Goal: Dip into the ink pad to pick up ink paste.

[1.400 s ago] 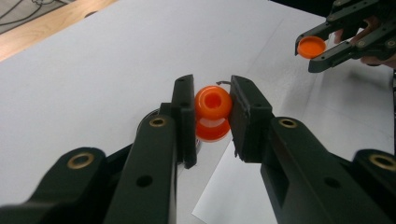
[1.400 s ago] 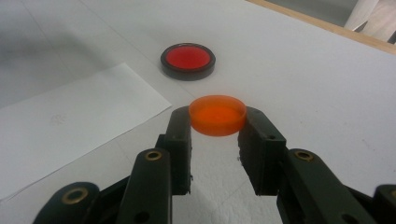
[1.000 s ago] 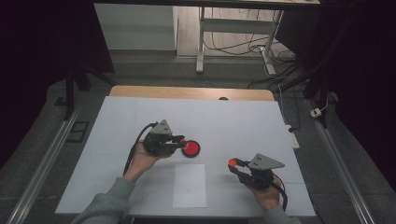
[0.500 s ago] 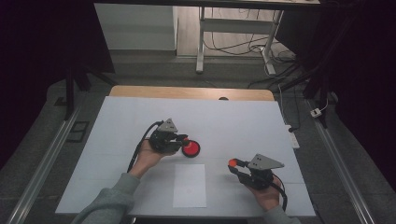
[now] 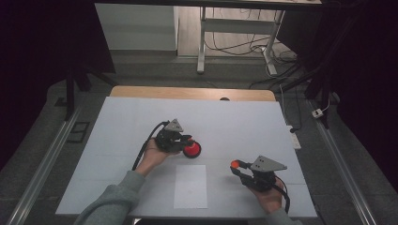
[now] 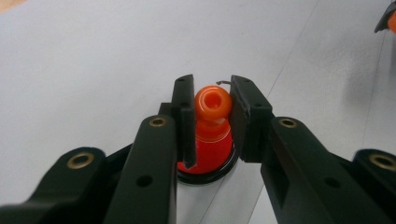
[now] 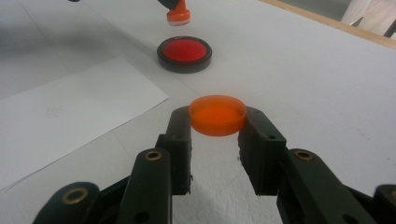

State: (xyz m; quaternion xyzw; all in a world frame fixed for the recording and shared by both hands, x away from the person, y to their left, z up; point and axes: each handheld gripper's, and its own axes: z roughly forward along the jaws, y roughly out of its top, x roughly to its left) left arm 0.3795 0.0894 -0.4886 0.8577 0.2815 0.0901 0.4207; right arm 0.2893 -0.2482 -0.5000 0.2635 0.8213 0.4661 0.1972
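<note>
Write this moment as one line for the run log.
left claw: shut on orange stamp, above red ink pad | right claw: shut on orange lid

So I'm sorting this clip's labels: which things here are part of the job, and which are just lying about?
In the job:
- orange stamp, held in the left gripper
- red ink pad under it
- orange lid, held in the right gripper
- white paper sheet, probably

Lying about:
- power strip at the table's right edge
- floor cables beyond the table
</note>
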